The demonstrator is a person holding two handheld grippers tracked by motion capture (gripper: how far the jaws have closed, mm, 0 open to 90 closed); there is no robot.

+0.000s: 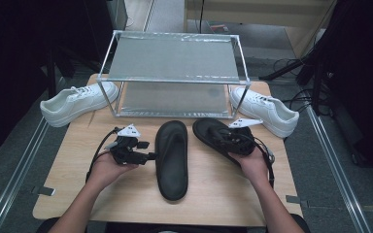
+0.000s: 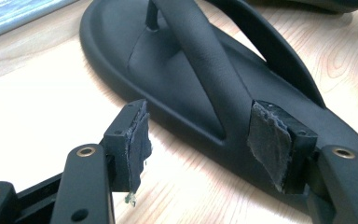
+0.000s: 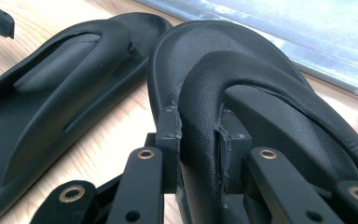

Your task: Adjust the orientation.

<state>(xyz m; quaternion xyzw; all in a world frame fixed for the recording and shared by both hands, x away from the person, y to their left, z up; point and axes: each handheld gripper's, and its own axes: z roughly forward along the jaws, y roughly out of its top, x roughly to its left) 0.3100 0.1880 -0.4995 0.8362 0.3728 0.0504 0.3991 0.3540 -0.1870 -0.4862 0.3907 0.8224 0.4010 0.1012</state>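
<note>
**Two grippers, two sandals, one grip made**

At the near edge of the wooden table [image 1: 126, 194], a person's hands work a gripper each. The right gripper [image 3: 200, 140] is clamped narrow on the strap of the right-hand black sandal [image 1: 218, 136], pads pinching both sides. The left gripper [image 2: 205, 140] stands wide with nothing between its pads, poised at the edge of the other sandal [image 1: 171, 158], which lies flat mid-table.

The strap is soft and rounded; a lift could let it slide through the pads, or leave the sole dangling and swinging into its neighbour just beside it. The left gripper's torn pad lining may also catch poorly.

Beyond stands a metal-framed rack [image 1: 175, 80], flanked by two white sneakers [image 1: 77, 102]. The right sandal's heel is covered by hand and gripper, so whether it rests on the table is hard to say.
</note>
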